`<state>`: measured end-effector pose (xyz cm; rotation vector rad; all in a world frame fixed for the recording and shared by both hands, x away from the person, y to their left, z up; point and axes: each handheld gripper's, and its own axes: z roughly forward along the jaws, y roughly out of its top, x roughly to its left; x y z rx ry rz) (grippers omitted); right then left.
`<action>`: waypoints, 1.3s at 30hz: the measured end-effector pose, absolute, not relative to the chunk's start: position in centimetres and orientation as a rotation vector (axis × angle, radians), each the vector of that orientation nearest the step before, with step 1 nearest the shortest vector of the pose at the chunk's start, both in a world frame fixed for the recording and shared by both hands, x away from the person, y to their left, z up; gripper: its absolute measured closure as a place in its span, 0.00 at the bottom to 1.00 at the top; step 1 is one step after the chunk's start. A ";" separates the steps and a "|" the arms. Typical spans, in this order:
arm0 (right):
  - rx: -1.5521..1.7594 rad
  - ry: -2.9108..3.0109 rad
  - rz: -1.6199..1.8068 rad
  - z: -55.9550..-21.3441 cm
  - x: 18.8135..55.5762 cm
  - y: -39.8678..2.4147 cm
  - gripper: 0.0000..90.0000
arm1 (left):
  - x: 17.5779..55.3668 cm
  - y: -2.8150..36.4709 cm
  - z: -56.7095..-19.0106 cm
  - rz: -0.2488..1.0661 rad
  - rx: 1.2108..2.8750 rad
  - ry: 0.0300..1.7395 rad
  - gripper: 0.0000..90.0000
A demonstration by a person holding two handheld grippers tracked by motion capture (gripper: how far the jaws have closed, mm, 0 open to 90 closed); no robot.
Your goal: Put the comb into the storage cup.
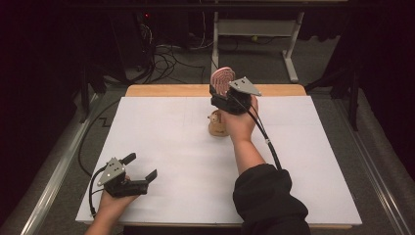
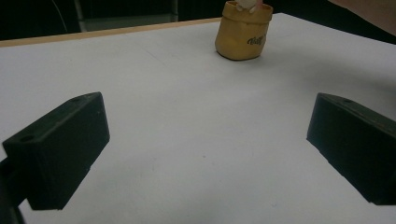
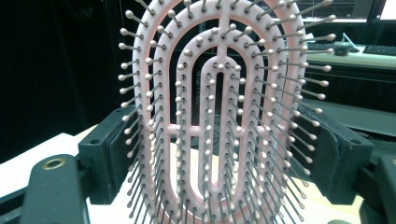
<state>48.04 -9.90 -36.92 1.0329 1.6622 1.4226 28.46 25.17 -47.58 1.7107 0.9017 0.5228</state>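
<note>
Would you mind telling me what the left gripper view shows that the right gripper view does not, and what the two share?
The left gripper view shows two black jaws set wide apart over bare white table, with a small tan sack-shaped pouch bearing dark lettering standing beyond them. The right gripper view shows a pink vented oval hairbrush head with ball-tipped bristles, upright and clamped between its jaws, against a dark room with desks. Both share black jaws rising from below and some white tabletop with its wooden edge.

White-topped table (image 1: 161, 142); tan pouch (image 1: 217, 125)
</note>
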 end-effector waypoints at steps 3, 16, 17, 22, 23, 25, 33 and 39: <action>1.043 1.664 1.429 -37.2 48.0 -9.9 0.23 | 28.5 25.2 -47.6 0.523 1.712 0.902 0.00; 1.085 1.673 1.434 -38.7 48.1 -10.2 0.23 | 28.4 25.1 -47.6 0.521 1.721 0.896 0.00; 1.087 1.673 1.431 -38.8 48.1 -10.2 0.23 | 28.4 25.1 -47.6 0.522 1.723 0.896 0.00; 1.095 1.671 1.436 -39.1 48.1 -10.4 0.23 | 28.4 25.1 -47.6 0.521 1.725 0.895 0.00; 1.097 1.672 1.434 -39.1 48.0 -10.4 0.23 | 28.4 25.1 -47.6 0.521 1.726 0.894 0.00; 1.096 1.671 1.434 -39.1 48.0 -10.4 0.22 | 28.4 25.1 -47.6 0.521 1.728 0.893 0.00; 1.100 1.669 1.442 -39.4 48.1 -10.5 0.22 | 28.4 25.0 -47.6 0.519 1.731 0.894 0.00; 1.105 1.665 1.449 -39.4 48.3 -10.6 0.22 | 28.4 25.0 -47.6 0.518 1.733 0.894 0.00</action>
